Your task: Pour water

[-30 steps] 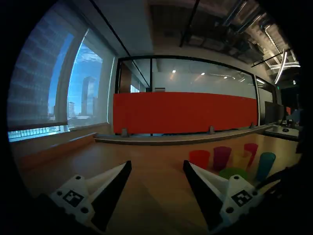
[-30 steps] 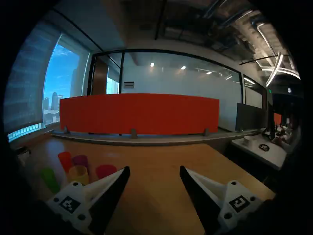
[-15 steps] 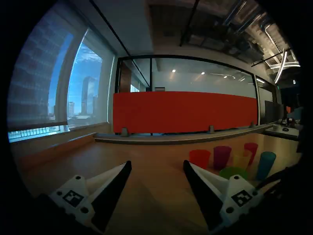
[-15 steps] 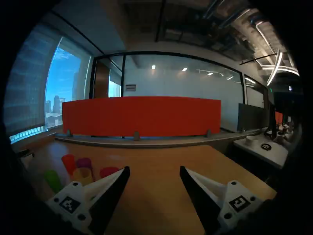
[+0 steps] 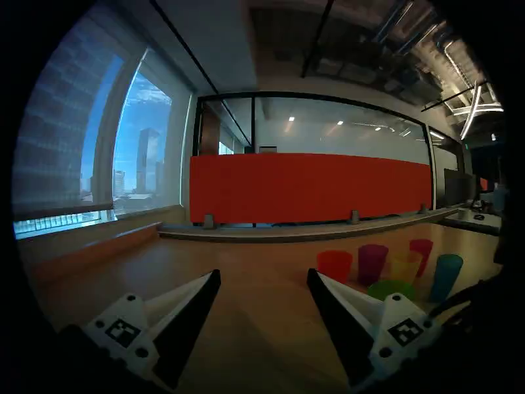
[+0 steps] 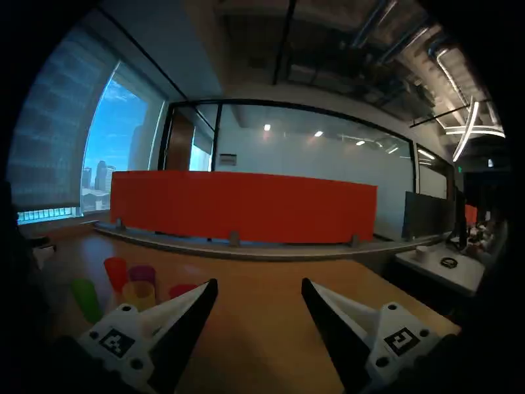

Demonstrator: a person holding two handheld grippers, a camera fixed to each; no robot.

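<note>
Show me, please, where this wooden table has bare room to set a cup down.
Bare wood lies ahead of the left tool, from the window ledge to the red divider, and ahead of the right tool out to the table edge. The cluster of cups is crowded.

Ahead of the left gripper, between its spread fingers, bare table runs open to the divider. The cups crowd its right side, packed close, partly behind the right finger. The right gripper, fingers apart, faces the same open wood. The cups block its left, touching or nearly so, and there is free room to the right as far as the table edge.
</note>
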